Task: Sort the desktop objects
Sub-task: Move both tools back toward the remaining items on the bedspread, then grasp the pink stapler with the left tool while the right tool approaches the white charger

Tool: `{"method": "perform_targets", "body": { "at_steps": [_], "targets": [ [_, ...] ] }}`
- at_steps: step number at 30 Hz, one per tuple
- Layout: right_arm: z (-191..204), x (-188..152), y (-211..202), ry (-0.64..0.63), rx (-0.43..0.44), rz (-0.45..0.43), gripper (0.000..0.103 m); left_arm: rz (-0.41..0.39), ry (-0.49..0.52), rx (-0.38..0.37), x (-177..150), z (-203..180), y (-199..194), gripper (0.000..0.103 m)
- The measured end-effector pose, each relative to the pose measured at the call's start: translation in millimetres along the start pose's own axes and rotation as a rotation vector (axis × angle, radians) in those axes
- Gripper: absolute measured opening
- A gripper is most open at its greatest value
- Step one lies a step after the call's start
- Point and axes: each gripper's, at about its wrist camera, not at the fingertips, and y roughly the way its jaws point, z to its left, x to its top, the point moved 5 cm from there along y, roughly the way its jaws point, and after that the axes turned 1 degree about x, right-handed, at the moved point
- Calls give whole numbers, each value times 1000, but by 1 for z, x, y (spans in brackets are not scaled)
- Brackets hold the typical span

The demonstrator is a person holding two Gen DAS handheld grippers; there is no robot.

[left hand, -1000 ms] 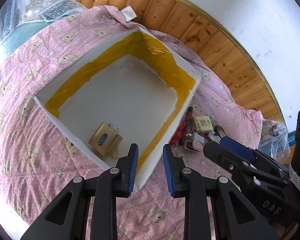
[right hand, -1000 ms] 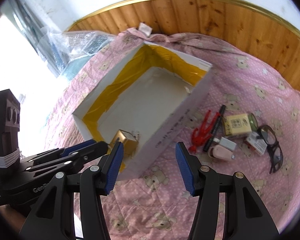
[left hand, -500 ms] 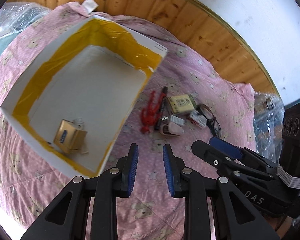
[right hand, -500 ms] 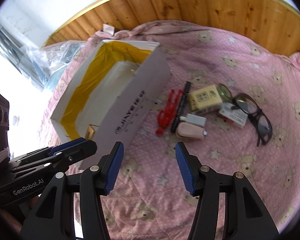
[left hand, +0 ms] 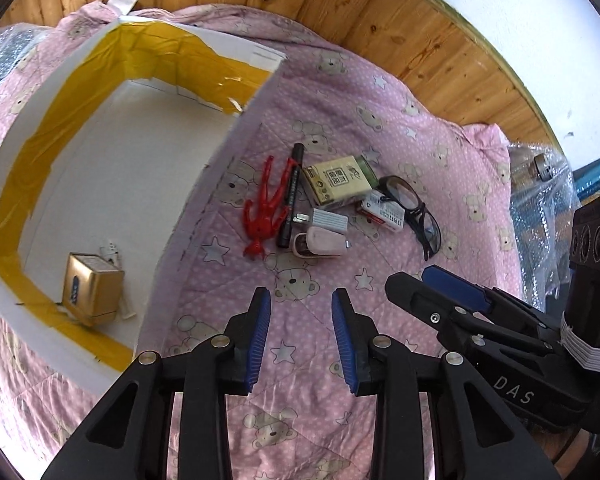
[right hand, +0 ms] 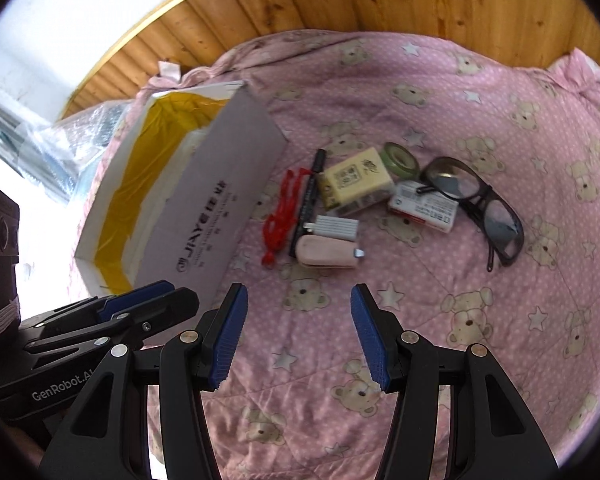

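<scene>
Both views have swung away from the white cardboard box lined with yellow tape (left hand: 112, 184) and now face the cluster of small objects on the pink bear-print quilt (left hand: 380, 120). A second ago the left hand-held gripper (left hand: 302, 334) hung over the box edge; it now hovers above bare quilt, its blue pads parted slightly wider than then and empty. The right hand-held gripper (right hand: 296, 330) is spread wide and also empty, pointed at the pale pink oblong case (right hand: 326, 254) nearest it. One gold rectangular box (left hand: 92, 294) already lies inside the carton near its front corner. Still outside, just beside the carton's right wall: a red plastic figure (left hand: 266, 208), a black marker pen (left hand: 291, 196), a cream printed packet (left hand: 338, 180), a white ribbed charger (left hand: 328, 220), a small red-and-white carton (left hand: 382, 212) and black-framed glasses (left hand: 414, 210). The turn suggests the next pick is being chosen; most of the sorting remains.
</scene>
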Motion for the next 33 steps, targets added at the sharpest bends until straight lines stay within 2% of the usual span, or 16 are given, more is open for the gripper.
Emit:
{"method": "perform_targets", "body": {
  "at_steps": [10, 27, 33],
  "targets": [
    [-24, 8, 26, 57, -6, 33, 57, 64, 22, 4, 10, -2, 39, 33],
    [-33, 41, 111, 29, -21, 118, 57, 165, 7, 3, 5, 10, 93, 33],
    [-40, 25, 113, 40, 53, 165, 57, 163, -26, 1, 10, 22, 92, 33]
  ]
}}
